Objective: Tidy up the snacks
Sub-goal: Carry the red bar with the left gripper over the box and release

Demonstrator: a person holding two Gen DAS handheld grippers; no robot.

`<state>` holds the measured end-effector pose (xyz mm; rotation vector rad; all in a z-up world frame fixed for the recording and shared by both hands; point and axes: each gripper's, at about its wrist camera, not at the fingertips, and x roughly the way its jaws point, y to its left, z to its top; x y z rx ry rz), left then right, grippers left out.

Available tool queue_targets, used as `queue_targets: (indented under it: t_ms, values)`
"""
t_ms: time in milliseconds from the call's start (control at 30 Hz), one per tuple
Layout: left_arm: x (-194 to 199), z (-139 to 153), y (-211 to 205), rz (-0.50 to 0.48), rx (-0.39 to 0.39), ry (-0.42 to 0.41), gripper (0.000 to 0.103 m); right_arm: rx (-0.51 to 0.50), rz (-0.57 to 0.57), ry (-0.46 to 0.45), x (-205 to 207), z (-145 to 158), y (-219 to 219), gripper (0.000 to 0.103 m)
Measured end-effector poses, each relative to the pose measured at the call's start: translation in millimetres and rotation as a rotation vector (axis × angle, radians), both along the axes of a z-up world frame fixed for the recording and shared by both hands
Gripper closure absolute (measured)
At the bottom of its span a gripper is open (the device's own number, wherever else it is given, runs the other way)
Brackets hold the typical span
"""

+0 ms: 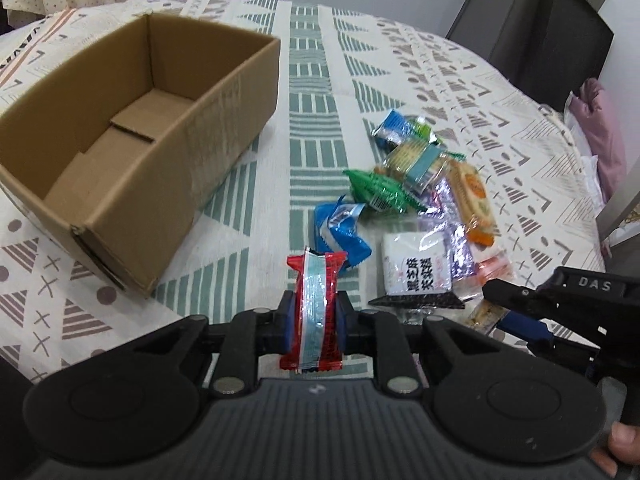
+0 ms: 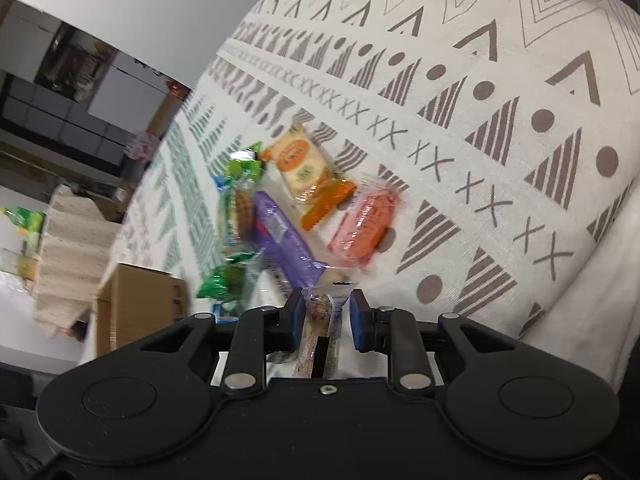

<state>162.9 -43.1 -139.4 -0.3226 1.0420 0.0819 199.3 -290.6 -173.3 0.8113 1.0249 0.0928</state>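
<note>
My left gripper (image 1: 314, 314) is shut on a red snack packet (image 1: 316, 312) with a pale blue stripe, held above the tablecloth right of the open cardboard box (image 1: 132, 160). The box interior looks bare. A pile of snacks lies to the right: a blue packet (image 1: 340, 232), a green packet (image 1: 376, 190), a white packet with black writing (image 1: 416, 268), an orange-edged cracker packet (image 1: 472, 200). My right gripper (image 2: 325, 316) holds a clear-wrapped brownish snack bar (image 2: 320, 332) between its pads; the right pad stands slightly off it. The right gripper also shows in the left wrist view (image 1: 552, 304).
In the right wrist view a purple packet (image 2: 284, 240), a pink packet (image 2: 366, 228) and the cracker packet (image 2: 304, 164) lie ahead on the patterned cloth (image 2: 480, 120). The box (image 2: 136, 304) stands at the left. A dark chair (image 1: 536, 36) stands behind the table.
</note>
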Motion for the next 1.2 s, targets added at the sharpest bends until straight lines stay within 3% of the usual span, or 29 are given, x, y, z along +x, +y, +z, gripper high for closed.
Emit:
queue_targets:
  t_ms: [133,533,800,1200]
  values:
    - [-3.9,7.5,3.8,0.008,-0.014,-0.019,0.084,0.03,-0.002,-0.018,-5.8,6.6,-1.6,0.08]
    - [-11.4,46.8,14.4,0.008,-0.046,-0.108,0.084,-0.011,0.043,-0.109,-20.3,47.8,12.2,0.08]
    - [-20.9,77.7,23.8,0.009,-0.033,-0.163,0.084,-0.038,0.104,-0.208,-25.0,85.3,45.6,0.08]
    - [-36.1,106.2,62.8,0.057,-0.009,-0.211,0.084,-0.048,0.169,-0.305,-26.0,117.5,98.6,0.08]
